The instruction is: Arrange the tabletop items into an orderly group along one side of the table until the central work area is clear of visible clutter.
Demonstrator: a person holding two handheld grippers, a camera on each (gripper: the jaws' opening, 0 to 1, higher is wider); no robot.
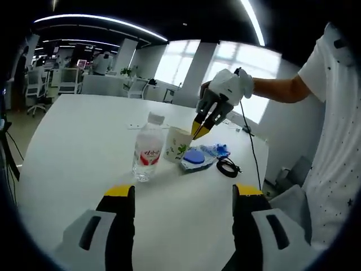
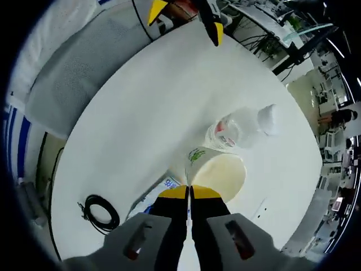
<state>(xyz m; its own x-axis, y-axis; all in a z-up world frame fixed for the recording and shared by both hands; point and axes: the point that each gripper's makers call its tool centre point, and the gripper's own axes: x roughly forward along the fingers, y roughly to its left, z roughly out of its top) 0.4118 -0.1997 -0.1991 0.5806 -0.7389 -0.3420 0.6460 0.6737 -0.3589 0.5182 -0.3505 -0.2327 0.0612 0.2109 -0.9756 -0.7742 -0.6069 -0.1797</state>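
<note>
1. Left tool: jaws spread wide and carrying nothing. It hangs over the near part of the white bench, pointed toward the group of items.

2. Right tool: jaws pressed together at the rim of the paper cup. In the left gripper view the same tool comes down from above onto the cup's right edge. Whether the rim is pinched between the jaws or the tips merely touch it cannot be told.

3. Water bottle: upright, capped, with a red label, standing just left of the paper cup.

4. Blue packet: lies flat on the bench, just right of the cup, with a round blue patch on top.

5. Coiled black cable: lies just right of the packet, near the bench's right edge. It also appears in the right gripper view.

6. Progress, as judged: the four items already sit close together in a rough row toward the right side. The near and left expanse of the bench carries nothing visible.

7. Outstanding, as judged: tightening the row and bringing it nearer the edge. The cup appears to be the item in hand.
</note>
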